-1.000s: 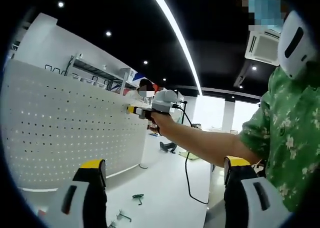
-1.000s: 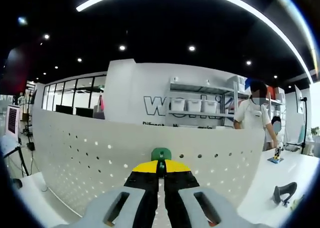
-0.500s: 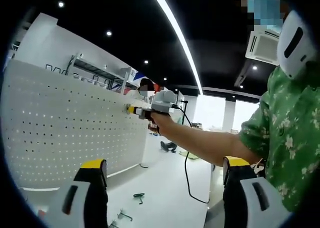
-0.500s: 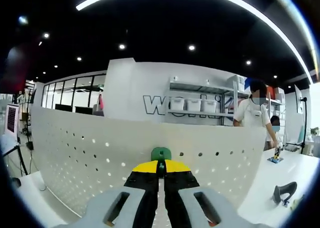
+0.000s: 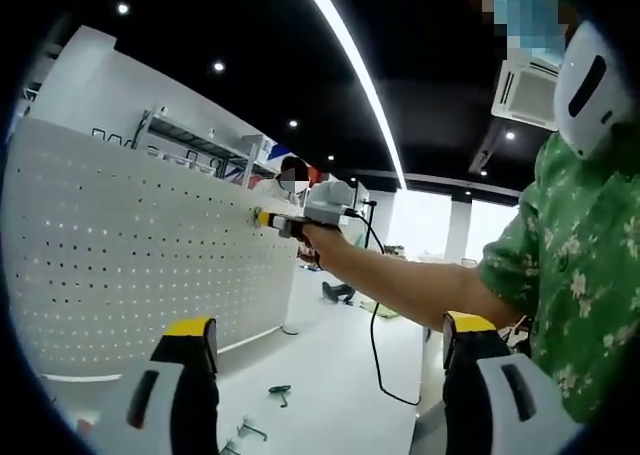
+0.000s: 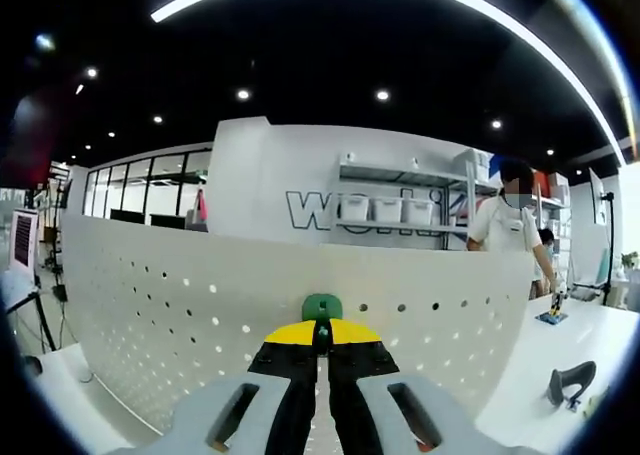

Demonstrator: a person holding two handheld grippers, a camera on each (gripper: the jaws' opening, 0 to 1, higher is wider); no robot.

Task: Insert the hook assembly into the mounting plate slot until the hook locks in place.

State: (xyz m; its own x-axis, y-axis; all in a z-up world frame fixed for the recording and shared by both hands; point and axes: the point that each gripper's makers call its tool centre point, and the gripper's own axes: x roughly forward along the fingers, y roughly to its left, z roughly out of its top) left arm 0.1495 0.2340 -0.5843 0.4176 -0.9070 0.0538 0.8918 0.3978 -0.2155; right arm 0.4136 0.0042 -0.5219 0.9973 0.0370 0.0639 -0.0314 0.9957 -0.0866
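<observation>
The right gripper (image 6: 322, 327) has its jaws pinched together on a small green hook (image 6: 322, 306), held up against the white pegboard (image 6: 200, 305) near its top edge. The left gripper (image 5: 325, 350) hangs back with jaws spread wide, holding nothing. Two more hooks (image 5: 278, 392) lie on the white table (image 5: 340, 375) below.

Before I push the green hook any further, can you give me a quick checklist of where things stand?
1. Right gripper jaws shut on the small green hook: ok.
2. Hook at the white perforated mounting plate, near its top edge: ok.
3. Hook locked in a slot: cannot tell, the jaws hide the joint.
4. Left gripper jaws open, holding nothing: ok.
5. Spare hooks on the white tabletop, away from the plate: ok.
</observation>
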